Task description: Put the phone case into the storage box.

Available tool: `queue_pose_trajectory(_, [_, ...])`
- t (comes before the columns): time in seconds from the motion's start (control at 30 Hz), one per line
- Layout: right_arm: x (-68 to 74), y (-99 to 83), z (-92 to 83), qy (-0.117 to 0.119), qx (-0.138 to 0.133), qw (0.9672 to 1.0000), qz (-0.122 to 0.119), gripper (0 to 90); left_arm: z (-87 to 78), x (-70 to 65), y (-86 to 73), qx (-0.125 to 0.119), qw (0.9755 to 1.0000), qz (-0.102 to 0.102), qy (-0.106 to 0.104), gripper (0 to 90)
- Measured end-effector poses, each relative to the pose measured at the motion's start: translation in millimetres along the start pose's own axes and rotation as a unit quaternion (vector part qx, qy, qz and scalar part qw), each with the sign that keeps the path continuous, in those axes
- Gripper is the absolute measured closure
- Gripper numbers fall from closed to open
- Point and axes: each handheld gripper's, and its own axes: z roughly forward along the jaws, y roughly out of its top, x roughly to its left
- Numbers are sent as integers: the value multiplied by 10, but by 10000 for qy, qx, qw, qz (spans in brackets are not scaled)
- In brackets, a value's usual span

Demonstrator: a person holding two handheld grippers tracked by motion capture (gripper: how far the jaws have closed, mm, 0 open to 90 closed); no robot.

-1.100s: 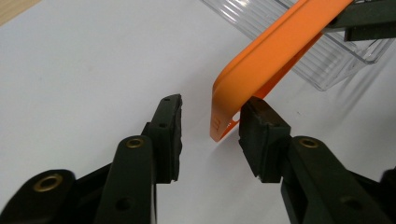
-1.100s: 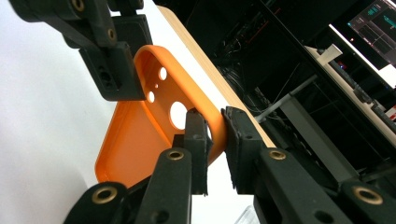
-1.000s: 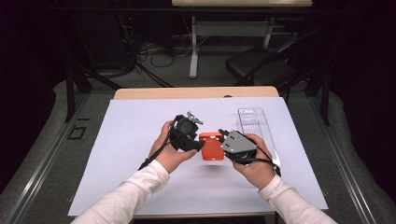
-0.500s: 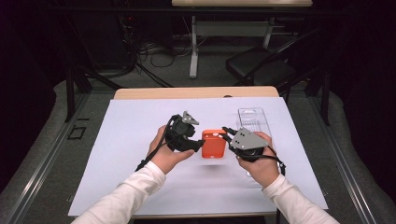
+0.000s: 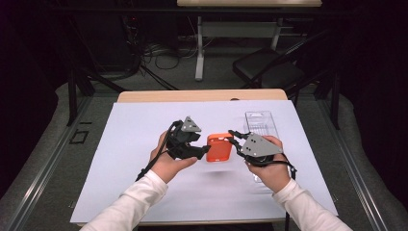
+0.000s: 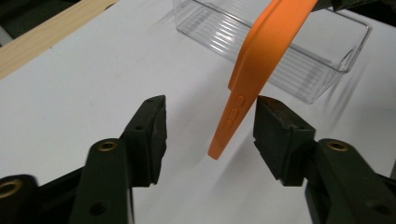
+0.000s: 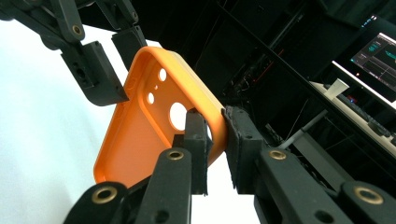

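Note:
An orange phone case (image 5: 219, 148) hangs above the white sheet between my two grippers. My right gripper (image 5: 234, 139) is shut on the case's rim near the camera cutout; in the right gripper view its pads (image 7: 195, 133) pinch the case (image 7: 140, 140) wall. My left gripper (image 5: 203, 151) is open, and its jaws have just been opening. The case's button edge (image 6: 261, 60) stands between them, close to the right-hand pad (image 6: 273, 135) and well apart from the other. The left gripper (image 7: 114, 58) also shows at the case's far end.
A clear plastic tray (image 5: 262, 125) lies on the white sheet (image 5: 144, 192) behind the right hand; its ribbed wall (image 6: 327, 70) is just beyond the case. The wooden table edge (image 5: 202, 95) runs along the back, with a dark chair (image 5: 269, 72) and cables on the floor beyond.
The left jaws have spread and no longer pinch the case. The right gripper keeps the case, and both hands stay nearly in place.

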Motion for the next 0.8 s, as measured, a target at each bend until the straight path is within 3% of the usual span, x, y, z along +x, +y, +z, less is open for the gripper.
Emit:
queue_pose_trajectory(0.1, [-3, 2, -5, -11, -28, 10000, -23, 800, -15, 32, -6, -57, 9996, -175, -206, 393])
queue_pose_trajectory(0.2, [-6, 2, -9, -21, -57, 10000, -29, 800, -25, 43, -21, -172, 9991, -223, -319, 363])
queue_pose_trajectory(0.27, [-8, 0, -11, -20, -64, 10000, -39, 801, -28, 47, -29, -105, 9986, -262, -444, 335])
queue_pose_trajectory(0.6, [-31, -19, -35, -64, -105, 9999, -67, 801, -79, 98, -102, -210, 9980, -364, -476, 244])
queue_pose_trajectory(0.7, [-42, -23, -42, -69, -107, 9999, -74, 801, -73, 119, -133, -37, 9978, -469, -465, 243])
queue_pose_trajectory(0.8, [-52, -22, -51, -80, -110, 9999, -91, 800, -81, 118, -165, -53, 9977, -465, -493, 243])
